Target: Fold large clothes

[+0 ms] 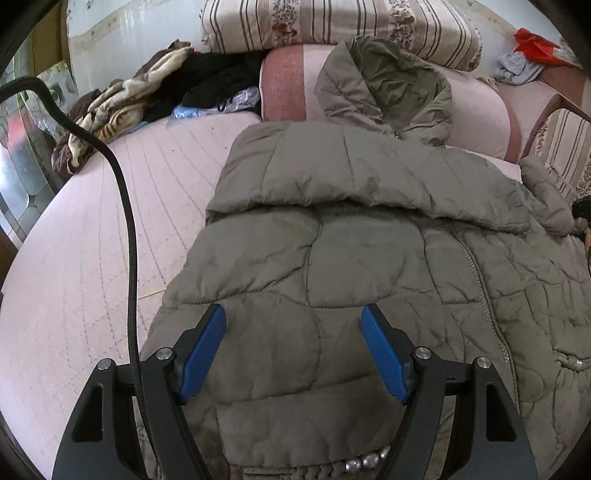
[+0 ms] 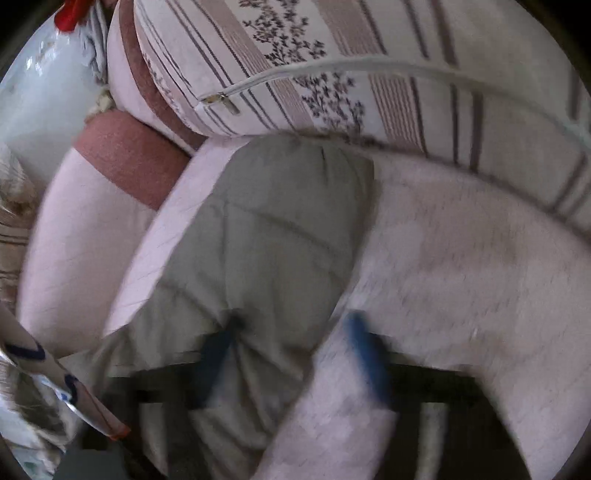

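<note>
- The jacket (image 1: 351, 240) lies spread on the pink bed (image 1: 74, 277), hood toward the pillows (image 1: 343, 29) at the head edge.
- The left tool (image 1: 293, 347) hovers over the jacket, fingers spread.
- The right tool (image 2: 291, 354), blurred, seems spread around a sleeve (image 2: 266, 236) near the bed's edge.

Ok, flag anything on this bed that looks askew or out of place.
The olive puffer jacket lies only partly folded: one sleeve is crossed over the chest, while the hood is propped against the pink bolster. Loose clothes are heaped at the bed's far corner. The right wrist view is too blurred to judge.
</note>
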Available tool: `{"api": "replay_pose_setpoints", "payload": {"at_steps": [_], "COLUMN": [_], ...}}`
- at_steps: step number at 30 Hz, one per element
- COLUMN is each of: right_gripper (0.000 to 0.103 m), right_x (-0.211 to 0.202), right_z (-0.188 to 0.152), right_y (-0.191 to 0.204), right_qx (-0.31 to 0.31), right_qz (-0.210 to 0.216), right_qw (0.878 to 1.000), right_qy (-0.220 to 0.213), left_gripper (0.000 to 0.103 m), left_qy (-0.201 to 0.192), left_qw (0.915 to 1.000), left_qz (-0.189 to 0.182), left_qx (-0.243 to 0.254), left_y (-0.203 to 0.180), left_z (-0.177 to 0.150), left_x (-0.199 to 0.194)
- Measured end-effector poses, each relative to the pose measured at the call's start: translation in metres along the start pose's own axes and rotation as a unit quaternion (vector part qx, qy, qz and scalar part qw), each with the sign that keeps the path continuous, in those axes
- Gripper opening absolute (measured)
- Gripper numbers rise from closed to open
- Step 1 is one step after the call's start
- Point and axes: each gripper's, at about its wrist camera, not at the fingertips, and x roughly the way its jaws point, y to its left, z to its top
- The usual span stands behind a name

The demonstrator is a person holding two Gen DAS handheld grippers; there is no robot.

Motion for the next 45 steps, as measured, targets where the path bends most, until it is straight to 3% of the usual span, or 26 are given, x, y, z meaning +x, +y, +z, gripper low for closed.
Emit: {"api": "replay_pose_setpoints", "payload": {"at_steps": [1, 2, 6, 13, 19, 24, 28, 34, 43, 45], "right_gripper": [0.016, 0.011, 0.008, 0.007, 0.007, 0.007, 0.007, 0.007, 0.008, 0.01], "right_x": [0.001, -0.001, -0.037, -0.162, -0.262, -0.302, -0.289, -0.231, -0.121, -0.106], "right_z": [0.005, 0.009, 0.021, 0.018, -0.034, -0.12, -0.2, -0.31, -0.41, -0.425], "right_y": [0.0, 0.0, 0.021, 0.088, 0.172, 0.256, 0.318, 0.353, 0.35, 0.348], "right_qx": [0.001, 0.005, -0.037, -0.123, -0.221, -0.322, -0.39, -0.464, -0.502, -0.52], "right_qz": [0.002, 0.008, -0.003, 0.01, 0.08, 0.14, 0.167, 0.163, 0.109, 0.095], "right_qw": [1.0, 1.0, 0.999, 0.988, 0.964, 0.929, 0.902, 0.87, 0.855, 0.844], "right_qy": [0.005, 0.008, -0.017, -0.094, -0.128, -0.116, -0.079, -0.015, 0.076, 0.089], "left_gripper": [0.075, 0.075, 0.075, 0.075, 0.075, 0.075, 0.075, 0.075, 0.075, 0.075], "left_qy": [0.001, 0.0, -0.005, -0.041, -0.067, -0.082, -0.09, -0.089, -0.094, -0.092], "left_qw": [1.0, 1.0, 0.9999, 0.9984, 0.9952, 0.9896, 0.9849, 0.9812, 0.9763, 0.9759], "left_qz": [-0.002, -0.003, -0.007, -0.014, 0.017, 0.028, 0.054, 0.072, 0.086, 0.089], "left_qx": [-0.002, -0.003, -0.01, -0.035, -0.069, -0.115, -0.138, -0.155, -0.175, -0.177], "left_y": [0.0, 0.001, 0.002, 0.016, 0.048, 0.085, 0.111, 0.136, 0.149, 0.151], "left_z": [0.0, 0.001, 0.002, 0.01, 0.015, 0.019, 0.021, 0.02, 0.019, 0.021], "left_x": [0.0, 0.0, -0.006, -0.042, -0.067, -0.08, -0.085, -0.088, -0.091, -0.089]}}
